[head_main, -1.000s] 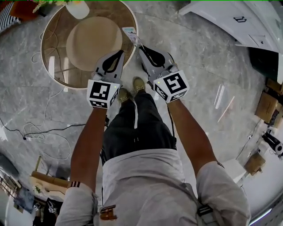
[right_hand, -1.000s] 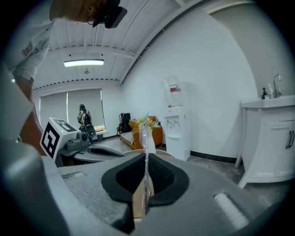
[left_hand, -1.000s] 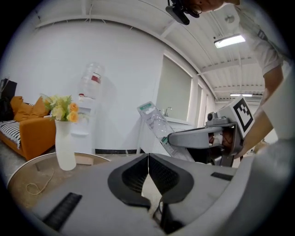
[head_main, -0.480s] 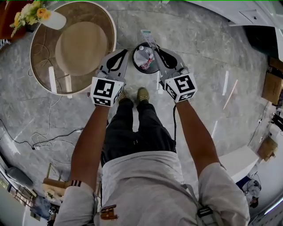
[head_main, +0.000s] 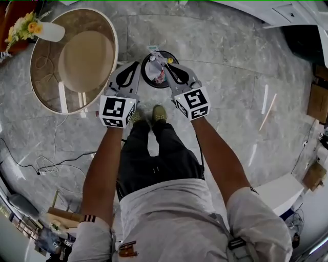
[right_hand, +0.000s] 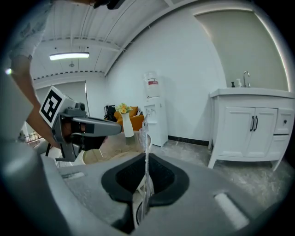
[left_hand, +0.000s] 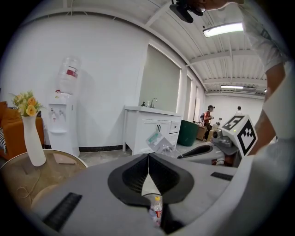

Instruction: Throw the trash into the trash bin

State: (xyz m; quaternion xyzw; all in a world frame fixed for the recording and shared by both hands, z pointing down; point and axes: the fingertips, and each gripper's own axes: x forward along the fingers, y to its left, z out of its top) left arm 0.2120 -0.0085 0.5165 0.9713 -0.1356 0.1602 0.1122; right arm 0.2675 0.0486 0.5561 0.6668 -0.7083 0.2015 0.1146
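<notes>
A black round trash bin stands on the marble floor just ahead of my feet, with a bottle and other rubbish inside. My right gripper is shut on a clear plastic wrapper, which sticks up over the bin's far rim. In the right gripper view the wrapper stands edge-on between the pads. My left gripper hangs at the bin's left edge, shut with nothing in it. The left gripper view looks down past its closed tips into the bin, with the wrapper to the right.
A round glass table with a beige stool under it stands to the left, bearing a white vase of flowers. White cabinets line the far right. Cables trail on the floor at left. Cardboard boxes sit at far right.
Both grippers have swung away from the round table to the trash bin, which came into view and now lies under their tips. The wrapper stays in the right gripper.
</notes>
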